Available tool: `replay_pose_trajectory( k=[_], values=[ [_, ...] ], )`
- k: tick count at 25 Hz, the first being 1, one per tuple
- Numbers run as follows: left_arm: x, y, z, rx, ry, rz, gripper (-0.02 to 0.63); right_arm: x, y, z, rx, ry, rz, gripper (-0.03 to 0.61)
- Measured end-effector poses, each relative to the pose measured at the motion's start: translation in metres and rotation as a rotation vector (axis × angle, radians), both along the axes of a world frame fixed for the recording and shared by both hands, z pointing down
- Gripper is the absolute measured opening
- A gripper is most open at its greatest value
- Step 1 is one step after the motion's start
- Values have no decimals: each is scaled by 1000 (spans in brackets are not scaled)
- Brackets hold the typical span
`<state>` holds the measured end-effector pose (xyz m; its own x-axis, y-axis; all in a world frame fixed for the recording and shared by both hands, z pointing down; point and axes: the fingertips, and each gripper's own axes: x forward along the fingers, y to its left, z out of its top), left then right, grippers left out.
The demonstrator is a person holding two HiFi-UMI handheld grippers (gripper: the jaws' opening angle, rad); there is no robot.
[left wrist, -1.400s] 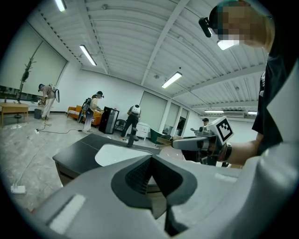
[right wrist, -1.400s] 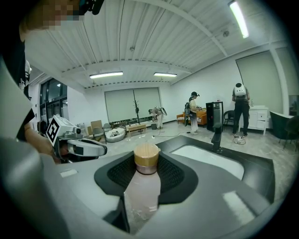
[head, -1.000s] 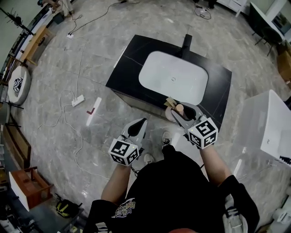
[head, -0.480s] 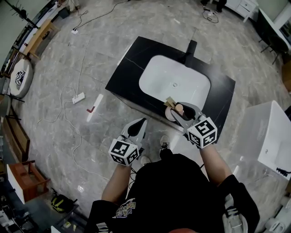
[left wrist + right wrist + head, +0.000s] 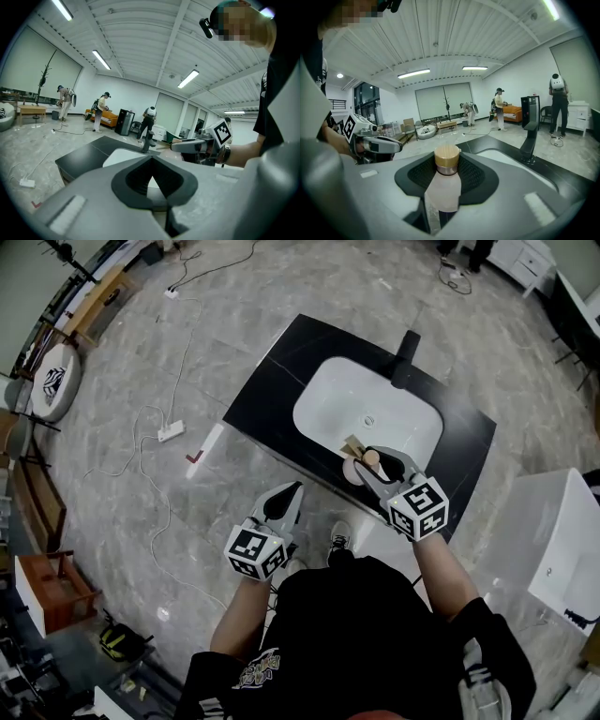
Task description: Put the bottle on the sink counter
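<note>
A pale pink bottle (image 5: 444, 187) with a wooden cap (image 5: 447, 159) sits between the jaws of my right gripper (image 5: 446, 183), which is shut on it. In the head view the bottle (image 5: 360, 466) hangs over the near edge of the black sink counter (image 5: 272, 390), beside the white basin (image 5: 366, 413). My right gripper (image 5: 375, 465) holds it there. My left gripper (image 5: 283, 501) is shut with nothing in it, lower and to the left, over the floor short of the counter. From the left gripper view the left gripper (image 5: 152, 180) points at the counter (image 5: 82, 157).
A black faucet (image 5: 406, 346) stands at the basin's far side. A white cabinet (image 5: 562, 531) is at the right. Cables, a power strip (image 5: 171, 432) and a white strip lie on the floor at the left. Several people stand far off in the room.
The counter and basin have shifted slightly up and right in the head view as my head moved. Both grippers keep their places; the bottle stays held at the counter's near edge.
</note>
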<state>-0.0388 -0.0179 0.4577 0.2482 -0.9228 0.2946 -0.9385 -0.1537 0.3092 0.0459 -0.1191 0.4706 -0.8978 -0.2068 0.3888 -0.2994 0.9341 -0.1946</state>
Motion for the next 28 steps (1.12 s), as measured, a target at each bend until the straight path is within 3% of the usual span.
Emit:
replay_pose_trajectory(
  k=[13, 28],
  values=[
    [1, -9, -15, -7, -37, -1, 0, 0, -9, -4, 5, -21, -25, 166],
    [-2, -38, -16, 7, -20, 95, 1, -5, -18, -2, 12, -4, 14, 166]
  ],
)
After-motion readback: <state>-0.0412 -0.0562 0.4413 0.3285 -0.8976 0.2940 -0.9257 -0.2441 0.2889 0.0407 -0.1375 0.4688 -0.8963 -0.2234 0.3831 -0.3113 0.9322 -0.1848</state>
